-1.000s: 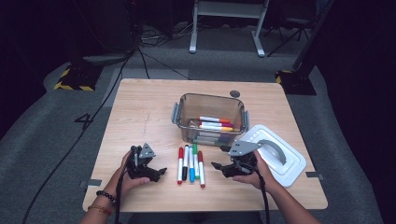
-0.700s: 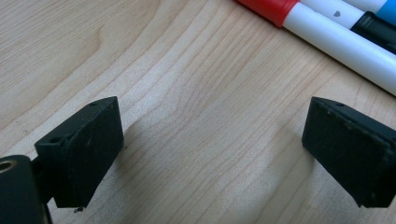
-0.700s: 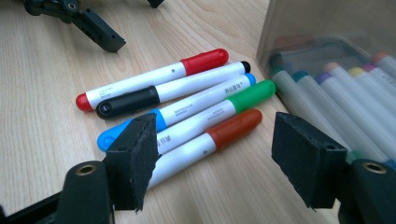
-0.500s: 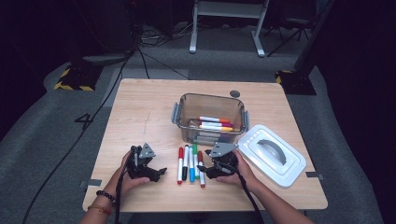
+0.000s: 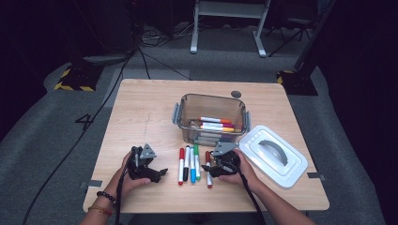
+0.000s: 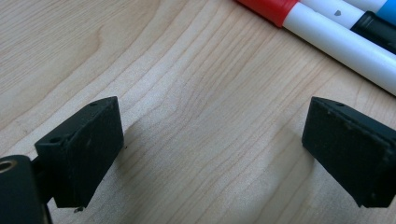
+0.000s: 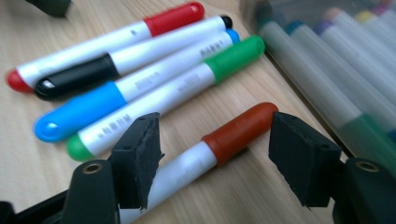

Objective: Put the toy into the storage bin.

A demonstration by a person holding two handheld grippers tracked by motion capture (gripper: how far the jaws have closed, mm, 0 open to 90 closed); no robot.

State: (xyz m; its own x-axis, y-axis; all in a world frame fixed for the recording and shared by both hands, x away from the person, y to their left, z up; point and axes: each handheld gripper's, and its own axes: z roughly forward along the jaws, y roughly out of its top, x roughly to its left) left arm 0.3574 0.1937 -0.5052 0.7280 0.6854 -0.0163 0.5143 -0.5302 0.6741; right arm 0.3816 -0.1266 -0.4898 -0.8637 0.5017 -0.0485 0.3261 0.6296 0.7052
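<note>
Five markers lie side by side in front of a clear box: red (image 5: 180, 166), black (image 5: 186, 165), blue (image 5: 192, 166), green (image 5: 196, 161) and, a little apart on the right, a brown-red capped marker (image 5: 209, 181). My right gripper (image 5: 206, 169) is low over that last marker. In the right gripper view the brown-red marker (image 7: 238, 128) lies between the jaws of the right gripper (image 7: 217, 154). The jaws have just been closing, with gaps still visible at the pads. My left gripper (image 5: 159, 172) rests open left of the row, over bare wood in the left gripper view (image 6: 212, 149).
The clear box (image 5: 211, 96) holds several more markers (image 5: 215, 124). Its white lid (image 5: 274, 154) with a grey handle lies to the right, close to my right hand. A small dark disc (image 5: 236, 94) sits behind the box. The red marker (image 6: 268, 7) is near the left gripper's jaws.
My right gripper has moved left from beside the lid and come down over the brown-red marker, its jaws a little narrower. The left gripper has stayed put.
</note>
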